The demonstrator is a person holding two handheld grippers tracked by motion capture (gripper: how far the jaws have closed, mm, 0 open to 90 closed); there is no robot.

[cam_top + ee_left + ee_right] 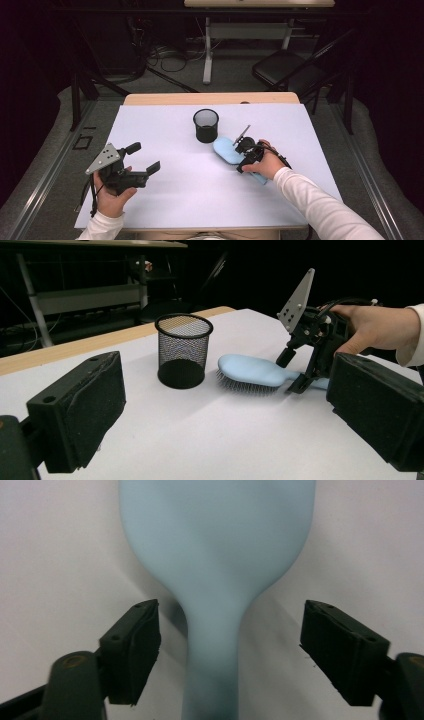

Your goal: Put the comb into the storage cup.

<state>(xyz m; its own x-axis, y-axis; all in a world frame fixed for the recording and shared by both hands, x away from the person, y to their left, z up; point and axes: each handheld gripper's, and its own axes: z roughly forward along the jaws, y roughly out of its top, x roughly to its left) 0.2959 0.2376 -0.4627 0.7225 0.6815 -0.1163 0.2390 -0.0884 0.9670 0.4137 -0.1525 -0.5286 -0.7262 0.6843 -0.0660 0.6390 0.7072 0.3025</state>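
A light blue hairbrush [227, 150] lies bristles down on the white table [200, 200], just right of a black mesh cup [206, 125]. My right gripper [242, 156] is open and lowered over the brush, one jaw on each side of the handle. In the right gripper view the hairbrush [215, 555] runs up the middle and my right gripper [230, 645] has clear gaps on both sides of the handle. My left gripper [145, 157] is held open at the table's left with nothing in it. The left gripper view shows my left gripper [227, 410], the cup [183, 352], the hairbrush [250, 371] and the right gripper [294, 371].
The cup stands upright near the table's far middle. Beyond the wooden far edge [210, 98] are a desk frame, cables and a folding chair [285, 70] on the floor.
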